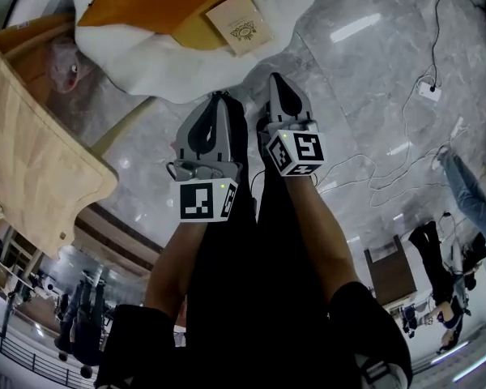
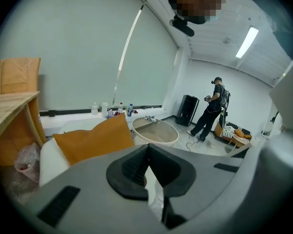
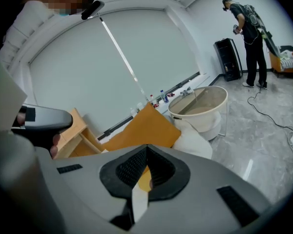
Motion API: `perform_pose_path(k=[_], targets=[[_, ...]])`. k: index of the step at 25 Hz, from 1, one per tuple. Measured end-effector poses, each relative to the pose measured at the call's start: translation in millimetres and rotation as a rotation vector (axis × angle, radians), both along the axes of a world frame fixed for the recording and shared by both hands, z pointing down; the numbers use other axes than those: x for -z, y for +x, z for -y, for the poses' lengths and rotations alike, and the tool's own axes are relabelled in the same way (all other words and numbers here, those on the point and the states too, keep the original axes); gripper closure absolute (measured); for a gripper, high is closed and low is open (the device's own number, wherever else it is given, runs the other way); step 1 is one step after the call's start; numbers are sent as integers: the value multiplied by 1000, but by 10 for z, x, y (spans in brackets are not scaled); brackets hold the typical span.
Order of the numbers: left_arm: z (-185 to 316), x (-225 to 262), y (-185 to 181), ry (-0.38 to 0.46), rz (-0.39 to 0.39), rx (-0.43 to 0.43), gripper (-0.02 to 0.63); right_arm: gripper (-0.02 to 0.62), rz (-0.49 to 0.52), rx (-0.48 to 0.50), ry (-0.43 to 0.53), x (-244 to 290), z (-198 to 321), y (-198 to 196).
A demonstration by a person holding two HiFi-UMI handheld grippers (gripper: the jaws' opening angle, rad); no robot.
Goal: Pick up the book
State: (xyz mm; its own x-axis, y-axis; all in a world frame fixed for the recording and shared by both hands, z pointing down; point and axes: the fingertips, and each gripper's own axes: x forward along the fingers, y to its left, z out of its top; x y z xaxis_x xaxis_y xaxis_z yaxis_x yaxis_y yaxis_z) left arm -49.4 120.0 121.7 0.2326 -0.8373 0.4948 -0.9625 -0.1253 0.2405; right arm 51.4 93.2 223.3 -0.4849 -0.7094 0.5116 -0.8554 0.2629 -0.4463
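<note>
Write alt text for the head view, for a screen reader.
Two grippers, left and right, held side by side, both shut and empty, point toward a tan book. The book lies across an orange pillow's edge on a white cushion. Below is a grey marble floor, with cables at right.

A grey marble floor point(image 1: 364, 63) carries everything. On it sits a white pouf point(image 1: 130, 59), with an orange cushion point(image 1: 150, 2) on top. The book point(image 1: 240, 23) lies flat at the cushion's edge, partly over the white. A wooden frame point(image 1: 32, 160) stands on the floor just beside the pouf, a clear plastic bag point(image 1: 65, 67) between them. Cables point(image 1: 405, 128) and a white plug point(image 1: 428, 90) trail across the floor on the far side.
</note>
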Motion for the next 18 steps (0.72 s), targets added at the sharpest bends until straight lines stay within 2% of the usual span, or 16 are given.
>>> perform_pose_path(k=[4,7,13,18], targets=[[25,-463,-35,-13,-7,-15,598,591,-36,-7,-29,-568,-60,-17],[67,-751,-98,-12,-12,-6,598,591,-25,-25,-80,-957,-98,-33],[98,-1195,-211,-40,-29,25,598,588,-9,-59,-188,-1636,-187,-93],[104,-1481,-214,-56,-39,3,598,561,-4,-70,-269,-2186,-249,-114]])
